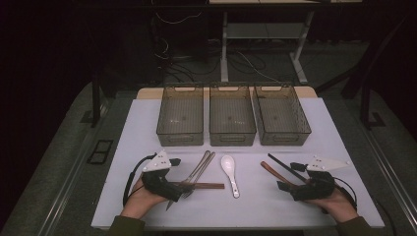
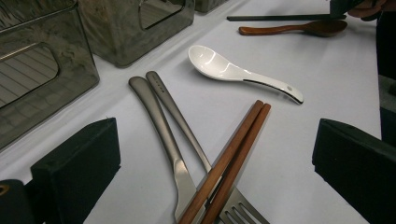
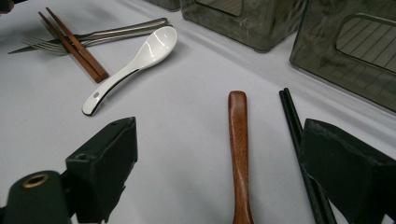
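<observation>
Wooden chopsticks (image 2: 227, 161) lie across the fork (image 2: 187, 135) and knife (image 2: 161, 126) near the desk's front edge, between the parted jaws of the left gripper (image 1: 164, 184). The right gripper (image 1: 305, 187) — also wide apart — frames a wooden spoon (image 3: 239, 149) beside black chopsticks (image 3: 299, 140). A white spoon (image 1: 229, 172) lies between them. The white desk (image 1: 147, 123) carries three bins (image 1: 232, 114) along its far edge; the high view adds a dark room, cables and table legs. The knife handle's marking is unreadable.
</observation>
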Tool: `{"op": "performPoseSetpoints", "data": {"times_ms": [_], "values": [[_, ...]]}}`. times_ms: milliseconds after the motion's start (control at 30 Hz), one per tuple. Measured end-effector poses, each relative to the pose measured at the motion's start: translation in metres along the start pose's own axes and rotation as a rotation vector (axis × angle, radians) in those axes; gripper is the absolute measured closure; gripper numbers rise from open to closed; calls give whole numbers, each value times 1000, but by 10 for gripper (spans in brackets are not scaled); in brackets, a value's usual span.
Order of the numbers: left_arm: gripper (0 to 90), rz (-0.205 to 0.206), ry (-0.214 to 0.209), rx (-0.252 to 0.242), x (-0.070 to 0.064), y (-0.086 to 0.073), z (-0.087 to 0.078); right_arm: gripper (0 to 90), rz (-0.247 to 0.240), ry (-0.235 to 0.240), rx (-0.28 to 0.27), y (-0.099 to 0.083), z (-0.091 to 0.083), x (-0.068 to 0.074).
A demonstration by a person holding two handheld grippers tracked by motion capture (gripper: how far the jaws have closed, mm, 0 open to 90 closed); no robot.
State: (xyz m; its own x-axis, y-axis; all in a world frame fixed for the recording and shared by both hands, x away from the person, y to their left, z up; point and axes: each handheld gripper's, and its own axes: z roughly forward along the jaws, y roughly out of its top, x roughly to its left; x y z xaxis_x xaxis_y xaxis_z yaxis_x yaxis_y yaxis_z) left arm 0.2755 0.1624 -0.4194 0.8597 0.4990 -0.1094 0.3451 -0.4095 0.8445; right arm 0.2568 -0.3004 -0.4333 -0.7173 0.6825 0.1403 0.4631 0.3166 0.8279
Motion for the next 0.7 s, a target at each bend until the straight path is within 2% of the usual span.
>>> {"op": "performPoseSetpoints", "data": {"times_ms": [100,367,700], "values": [[6,0,-7,5,1,1,1,114,5,-2,-5,0,-1,0],[79,6,-10,-9,1,4,1,114,4,9,1,-1,1,-1],[253,1,-46,-14,2,8,4,114,2,13,-1,2,6,-2]]}}
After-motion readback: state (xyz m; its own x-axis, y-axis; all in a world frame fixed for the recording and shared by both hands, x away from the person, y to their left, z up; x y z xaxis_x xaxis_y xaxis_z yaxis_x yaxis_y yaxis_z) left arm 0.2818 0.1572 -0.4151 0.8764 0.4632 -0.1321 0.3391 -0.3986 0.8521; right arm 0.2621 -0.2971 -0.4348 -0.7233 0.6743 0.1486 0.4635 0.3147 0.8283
